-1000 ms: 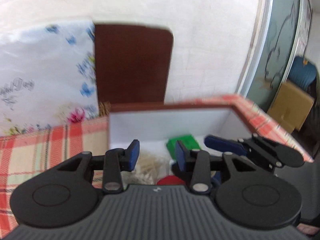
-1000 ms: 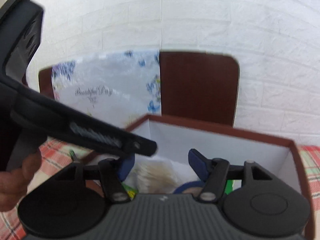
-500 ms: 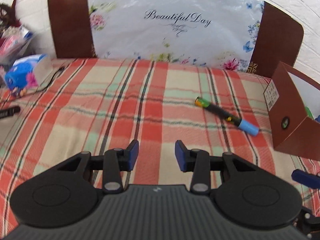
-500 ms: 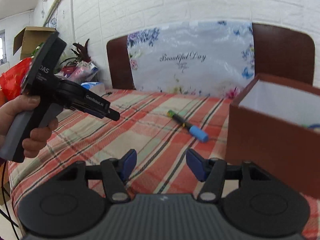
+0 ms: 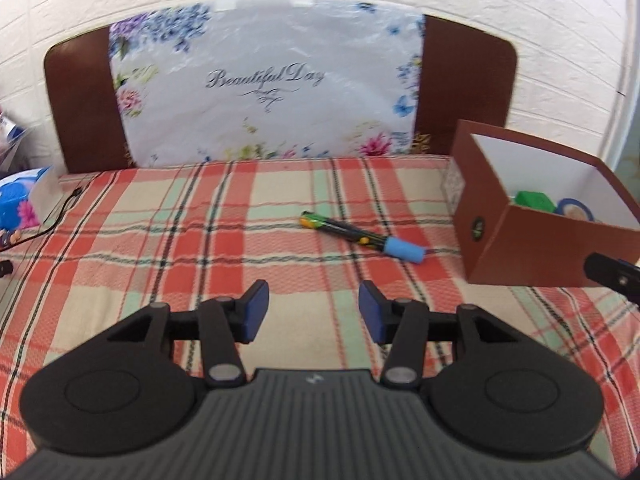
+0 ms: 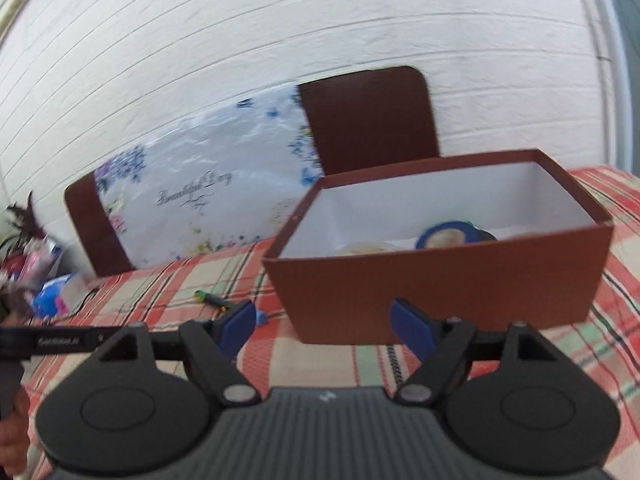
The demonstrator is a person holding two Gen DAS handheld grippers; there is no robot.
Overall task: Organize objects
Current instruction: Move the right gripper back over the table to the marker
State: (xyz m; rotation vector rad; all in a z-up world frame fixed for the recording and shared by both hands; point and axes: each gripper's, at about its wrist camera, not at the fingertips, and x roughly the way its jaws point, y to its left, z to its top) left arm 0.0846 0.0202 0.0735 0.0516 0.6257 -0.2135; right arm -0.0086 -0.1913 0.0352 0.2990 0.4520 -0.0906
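Box (image 6: 440, 280) contents half-hidden by front wall; marker (image 6: 216, 299) partly occluded.

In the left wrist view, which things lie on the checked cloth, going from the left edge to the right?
Blue tissue pack → black cable → marker with blue cap → brown box, holding a green object and a blue tape roll.

Open plaid cloth (image 5: 200, 248) around marker (image 5: 362, 237), brown box (image 5: 532, 248) blocking its right

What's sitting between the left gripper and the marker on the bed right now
Nothing but bare plaid cloth. In the left wrist view, the open left gripper faces the marker across an unobstructed stretch of it.
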